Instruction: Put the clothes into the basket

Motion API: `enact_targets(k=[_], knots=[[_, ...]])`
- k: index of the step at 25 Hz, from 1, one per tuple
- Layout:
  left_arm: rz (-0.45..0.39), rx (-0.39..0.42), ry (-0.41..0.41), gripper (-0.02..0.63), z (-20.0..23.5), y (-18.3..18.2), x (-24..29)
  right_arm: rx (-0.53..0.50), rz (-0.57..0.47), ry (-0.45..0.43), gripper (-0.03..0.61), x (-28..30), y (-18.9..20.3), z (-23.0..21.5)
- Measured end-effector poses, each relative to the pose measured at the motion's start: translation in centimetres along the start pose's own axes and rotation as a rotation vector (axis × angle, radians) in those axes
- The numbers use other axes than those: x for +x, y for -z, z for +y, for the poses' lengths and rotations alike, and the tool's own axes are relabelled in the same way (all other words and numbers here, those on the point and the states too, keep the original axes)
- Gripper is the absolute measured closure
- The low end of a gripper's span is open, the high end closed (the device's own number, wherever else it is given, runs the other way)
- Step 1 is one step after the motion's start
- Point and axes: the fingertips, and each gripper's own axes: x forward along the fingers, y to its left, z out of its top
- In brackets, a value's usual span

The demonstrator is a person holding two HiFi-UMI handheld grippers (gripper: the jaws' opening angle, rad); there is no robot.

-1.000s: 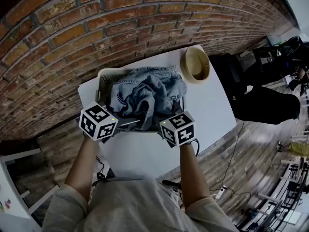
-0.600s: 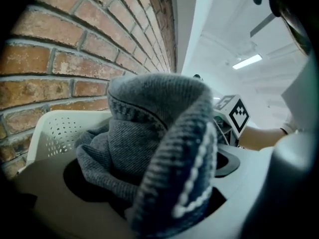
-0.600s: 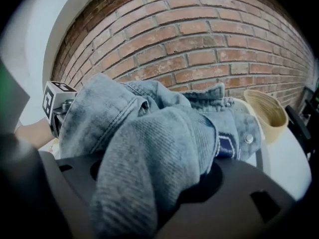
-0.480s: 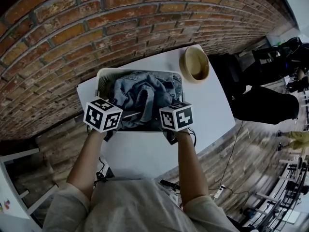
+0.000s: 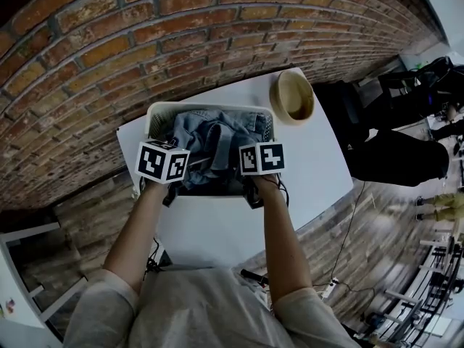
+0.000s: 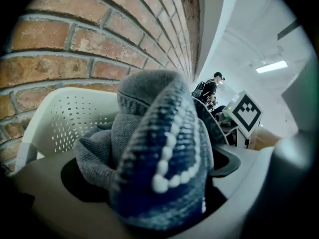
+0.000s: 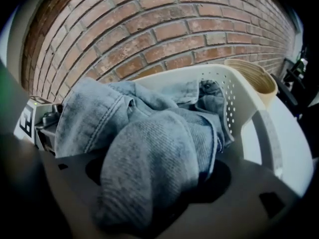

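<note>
A blue denim garment lies bunched inside the white perforated basket on the white table. Both grippers reach down into the basket at its near side. In the head view their marker cubes hide the jaws. My left gripper is shut on a thick denim fold with white stitching, which fills the left gripper view. My right gripper has just been opening its jaws. A grey-blue denim fold still lies loosely between them, and the rest spreads toward the basket wall.
A round wooden bowl stands on the table just right of the basket, also visible as a bowl past the basket rim. A brick wall runs close behind the table. A black bag sits off the table's right side.
Both grippers have moved forward and down into the basket with the denim. The garment, earlier spread over the basket's rim, now sits lower and more gathered inside it.
</note>
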Motion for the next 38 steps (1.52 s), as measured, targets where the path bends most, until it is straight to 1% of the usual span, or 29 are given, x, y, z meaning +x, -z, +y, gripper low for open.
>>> enact_targets(k=[3,6,9,12,14,16,18,20,22,24,27,31,32,35,36,37,38], knots=[[0.009,-0.041,-0.007,0.028,0.6,0.2,0.6,0.073,0.013,-0.008,0.196,0.8,0.2,-0.8],[0.026,-0.068,-0.018,0.026,1.1,0.5,1.1,0.088,0.022,0.000,0.182,1.3,0.2,-1.2],[0.009,-0.062,-0.025,0.026,1.0,0.2,0.6,0.074,0.004,0.007,0.174,1.0,-0.1,-1.2],[-0.011,-0.028,-0.046,0.026,0.7,-0.5,-0.5,0.044,-0.034,0.024,0.172,-0.2,-0.5,-1.0],[-0.030,-0.022,-0.056,0.028,0.4,-1.3,-1.6,0.038,-0.057,0.041,0.169,-1.0,-0.6,-0.8],[-0.065,-0.017,-0.057,0.028,-0.2,-2.4,-2.8,0.047,-0.106,0.060,0.165,-2.2,-1.0,-0.5],[-0.087,0.008,-0.068,0.028,-0.7,-3.1,-3.8,0.065,-0.173,0.069,0.163,-3.6,-1.9,-0.1],[-0.106,0.020,-0.084,0.028,-1.0,-3.3,-4.4,0.074,-0.222,0.064,0.163,-4.8,-2.5,0.4],[-0.151,0.018,-0.103,0.029,-1.3,-3.7,-5.1,0.069,-0.257,0.060,0.163,-5.5,-2.8,0.8],[-0.191,0.042,-0.135,0.029,-1.6,-4.4,-5.9,0.048,-0.305,0.079,0.163,-6.4,-3.1,1.0],[-0.217,0.102,-0.170,0.031,-2.2,-4.9,-6.8,-0.027,-0.380,0.131,0.164,-8.0,-3.5,1.8],[-0.265,0.125,-0.180,0.043,-3.1,-5.4,-8.0,-0.063,-0.489,0.121,0.164,-9.6,-4.1,3.6],[-0.277,0.132,-0.182,0.068,-3.5,-5.5,-8.2,-0.085,-0.517,0.128,0.164,-10.1,-4.2,4.0],[-0.305,0.149,-0.185,0.202,-4.3,-5.5,-9.2,-0.175,-0.563,0.148,0.166,-11.1,-4.3,5.4],[-0.317,0.149,-0.188,0.244,-4.5,-5.4,-9.6,-0.191,-0.570,0.149,0.168,-11.3,-4.3,5.9],[-0.329,0.149,-0.192,0.308,-4.7,-5.3,-10.1,-0.195,-0.583,0.151,0.190,-11.5,-4.2,6.2],[-0.343,0.150,-0.196,0.395,-4.9,-5.2,-10.5,-0.195,-0.607,0.158,0.245,-12.0,-4.1,6.5]])
